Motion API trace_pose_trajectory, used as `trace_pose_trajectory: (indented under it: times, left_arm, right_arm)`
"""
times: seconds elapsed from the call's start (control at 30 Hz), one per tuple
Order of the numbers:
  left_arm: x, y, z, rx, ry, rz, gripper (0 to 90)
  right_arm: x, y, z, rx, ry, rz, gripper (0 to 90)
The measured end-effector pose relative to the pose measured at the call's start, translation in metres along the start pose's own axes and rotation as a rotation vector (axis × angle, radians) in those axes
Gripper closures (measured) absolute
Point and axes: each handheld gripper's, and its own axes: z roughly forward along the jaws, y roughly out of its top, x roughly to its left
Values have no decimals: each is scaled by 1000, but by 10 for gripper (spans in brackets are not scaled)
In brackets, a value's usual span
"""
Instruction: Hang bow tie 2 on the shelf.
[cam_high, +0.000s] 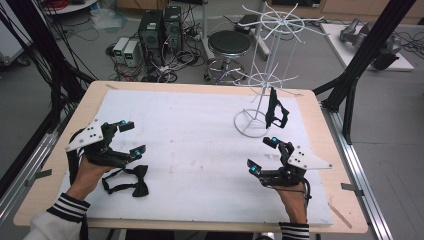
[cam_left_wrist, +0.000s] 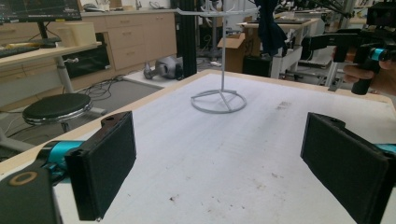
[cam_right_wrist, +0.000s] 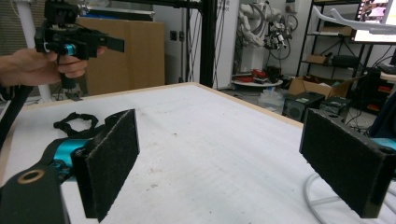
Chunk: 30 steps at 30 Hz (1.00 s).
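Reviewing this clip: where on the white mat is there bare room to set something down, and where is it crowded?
The widest bare patch is the middle of the white mat, between the left gripper and right gripper, reaching to the far-left corner. It is crowded at the near left, where the black bow tie lies, and at the far right around the white wire rack and the dark item hanging on it.

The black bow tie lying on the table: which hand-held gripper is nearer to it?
Left. The left hand-held gripper hovers just above the black bow tie; the right hand-held gripper is far across the white mat.
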Motion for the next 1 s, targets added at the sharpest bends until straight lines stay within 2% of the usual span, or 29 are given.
trace_pose_trajectory:
  times: [0.47,0.67,1.0]
  left_arm:
    - [-2,2,-1,14,-3,-1,108]
    - [-3,12,-4,45,-9,19,108]
    - [-1,28,-9,125,-29,58,108]
  right_arm:
    - [0,2,-4,-13,-10,2,113]
    - [-1,1,-4,-11,-16,2,113]
    - [-3,2,-8,-22,-13,12,113]
